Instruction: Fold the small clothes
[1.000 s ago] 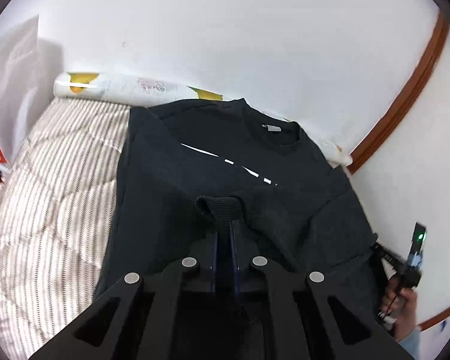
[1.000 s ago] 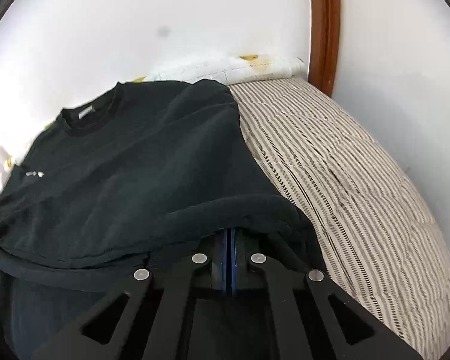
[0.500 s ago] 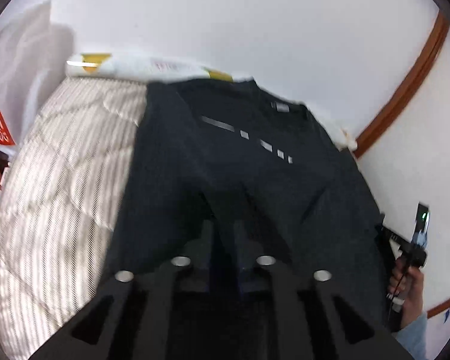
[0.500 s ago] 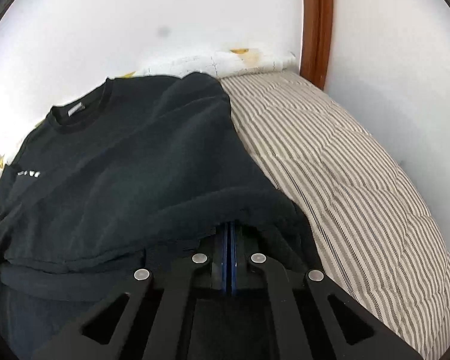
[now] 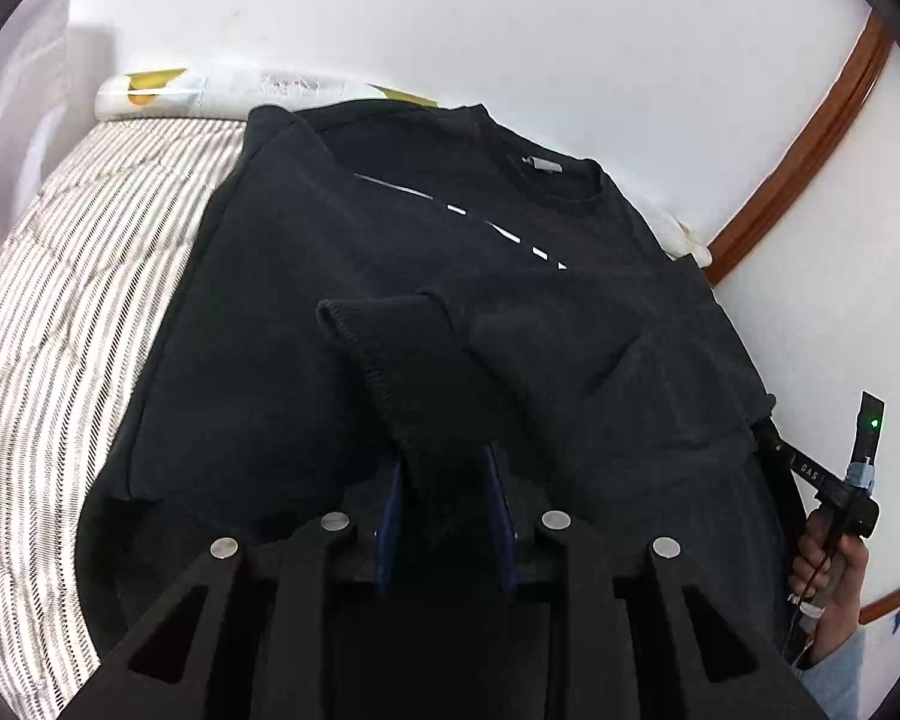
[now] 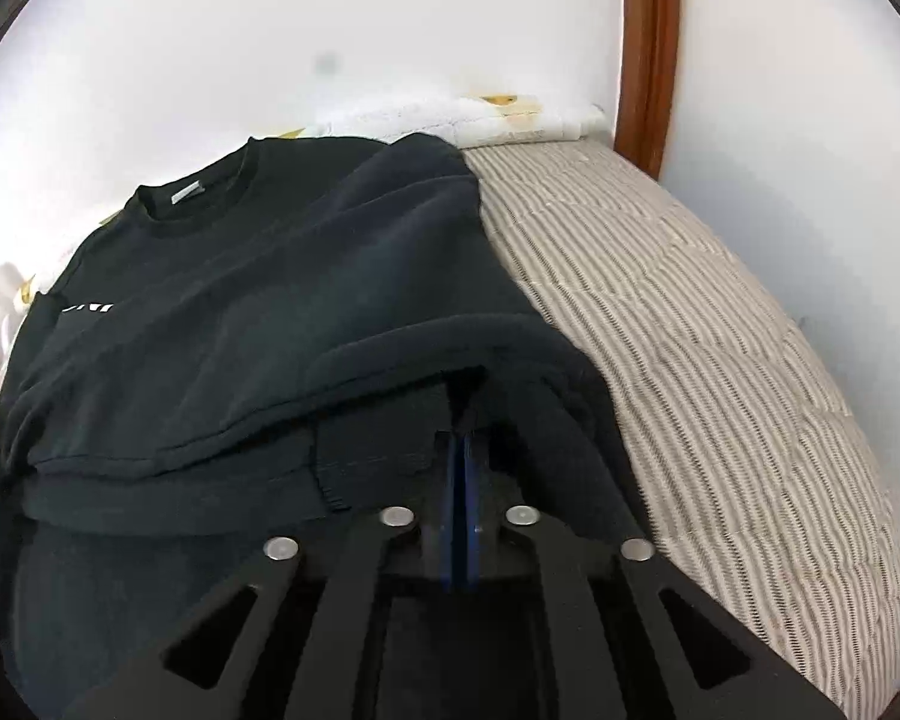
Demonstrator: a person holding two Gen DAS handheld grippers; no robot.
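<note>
A black sweatshirt [image 5: 342, 276] with a white chest print lies on a striped quilt, its collar toward the wall. In the left wrist view my left gripper [image 5: 444, 480] has its blue pads apart, with the ribbed sleeve cuff [image 5: 384, 336] lying loose between them. In the right wrist view the sweatshirt [image 6: 282, 300] fills the left half, and my right gripper [image 6: 463, 450] is shut on a fold of its black fabric near the right side. The right gripper's handle and the hand holding it show at the left wrist view's right edge [image 5: 834, 498].
The striped quilt [image 6: 720, 360] covers the bed to the right of the sweatshirt and also to its left [image 5: 60, 312]. A printed white pillow [image 5: 210, 90] lies along the white wall. A brown wooden frame [image 6: 648, 48] stands at the corner.
My left gripper's pads have opened and the sleeve cuff, earlier pinched, now lies folded across the chest. The right gripper stays shut on the fabric and has moved slightly forward.
</note>
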